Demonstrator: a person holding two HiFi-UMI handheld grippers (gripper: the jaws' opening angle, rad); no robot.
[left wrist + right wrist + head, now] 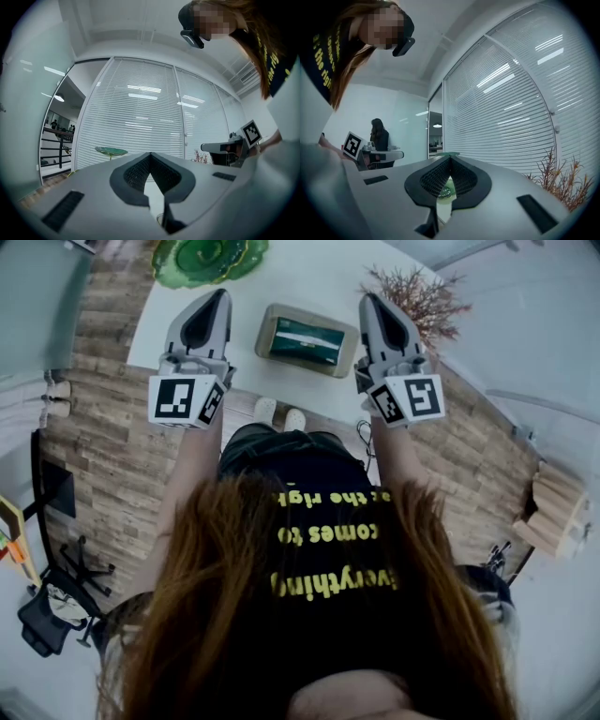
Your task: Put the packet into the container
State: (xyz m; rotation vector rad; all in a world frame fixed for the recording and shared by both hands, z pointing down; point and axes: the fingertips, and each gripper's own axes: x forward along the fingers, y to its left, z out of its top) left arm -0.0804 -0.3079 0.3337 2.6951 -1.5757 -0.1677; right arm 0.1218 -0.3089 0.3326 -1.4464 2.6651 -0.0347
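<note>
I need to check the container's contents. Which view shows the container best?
The head view: the container lies in full on the white table, seen from above, a green packet inside. Neither gripper view shows it; both look out level towards the blinds.

Green dish (208, 259) — dried plant (419, 294)

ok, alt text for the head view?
Seen from above, a person holds the left gripper and right gripper, both shut and empty, over a white table, flanking a tan container with a green packet inside. A green dish and a dried plant sit at its far side.
</note>
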